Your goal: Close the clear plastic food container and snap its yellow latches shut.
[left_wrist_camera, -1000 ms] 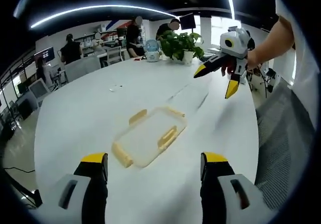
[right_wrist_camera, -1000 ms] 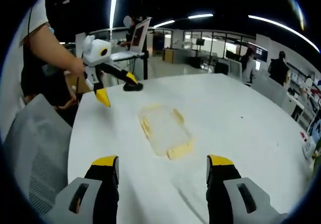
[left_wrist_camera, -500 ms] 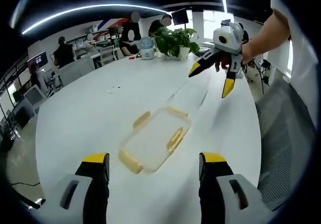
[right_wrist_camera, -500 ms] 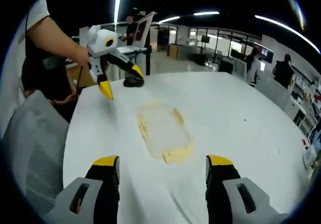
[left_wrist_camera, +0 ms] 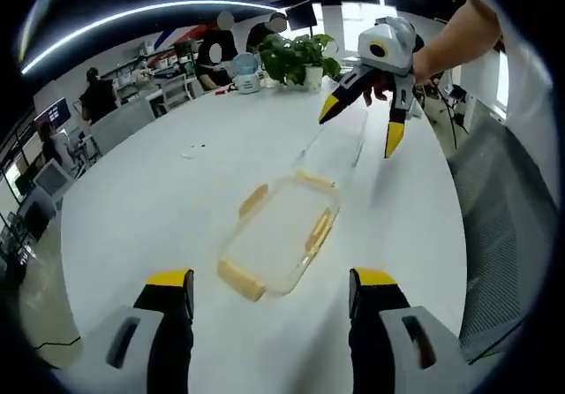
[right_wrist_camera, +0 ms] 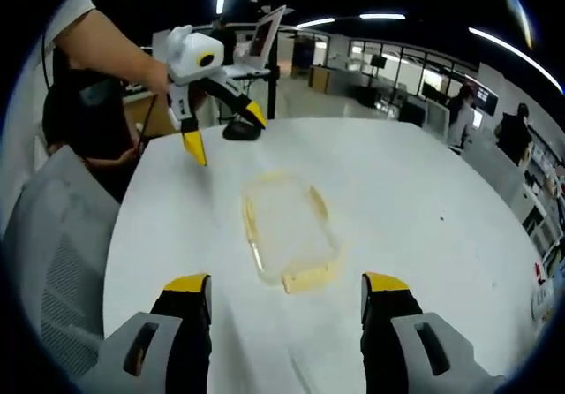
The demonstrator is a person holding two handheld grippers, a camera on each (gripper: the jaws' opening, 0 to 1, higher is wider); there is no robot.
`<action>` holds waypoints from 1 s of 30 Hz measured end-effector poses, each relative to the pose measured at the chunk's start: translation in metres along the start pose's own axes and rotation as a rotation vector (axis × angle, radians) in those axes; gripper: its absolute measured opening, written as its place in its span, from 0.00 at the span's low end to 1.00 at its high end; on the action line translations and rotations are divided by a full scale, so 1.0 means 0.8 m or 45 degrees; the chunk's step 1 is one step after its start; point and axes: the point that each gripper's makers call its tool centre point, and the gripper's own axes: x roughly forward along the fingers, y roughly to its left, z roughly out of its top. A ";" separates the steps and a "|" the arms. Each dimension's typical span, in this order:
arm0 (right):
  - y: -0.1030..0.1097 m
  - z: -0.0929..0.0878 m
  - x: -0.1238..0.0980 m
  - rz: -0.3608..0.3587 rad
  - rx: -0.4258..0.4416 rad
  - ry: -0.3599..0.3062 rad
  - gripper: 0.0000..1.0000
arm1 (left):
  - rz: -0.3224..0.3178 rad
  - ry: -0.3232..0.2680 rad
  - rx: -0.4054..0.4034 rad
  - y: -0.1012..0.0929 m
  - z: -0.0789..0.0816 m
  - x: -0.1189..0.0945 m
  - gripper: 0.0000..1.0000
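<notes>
Clear plastic, edged with yellow latches, the food container (left_wrist_camera: 280,238) lies flat on a white table (left_wrist_camera: 150,191) at the centre of the left gripper view. The left gripper (left_wrist_camera: 269,292) rises at six o'clock, jaws spread wide and holding nothing, short of the container. At one o'clock the right gripper (left_wrist_camera: 360,127) hangs above the table, jaws apart and empty. A potted plant (left_wrist_camera: 298,56) stands at twelve o'clock. In the right gripper view the container (right_wrist_camera: 286,231) sits centred, with the left gripper (right_wrist_camera: 225,135) at eleven o'clock.
</notes>
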 end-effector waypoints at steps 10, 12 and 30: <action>-0.006 -0.001 0.014 0.038 -0.052 0.052 0.68 | -0.046 0.050 0.080 0.001 -0.002 0.009 0.72; -0.007 -0.002 0.017 0.047 -0.070 0.067 0.68 | -0.055 0.056 0.090 0.002 -0.002 0.013 0.72; -0.006 -0.011 0.043 0.151 -0.126 0.210 0.67 | -0.141 0.129 0.182 0.012 -0.010 0.029 0.70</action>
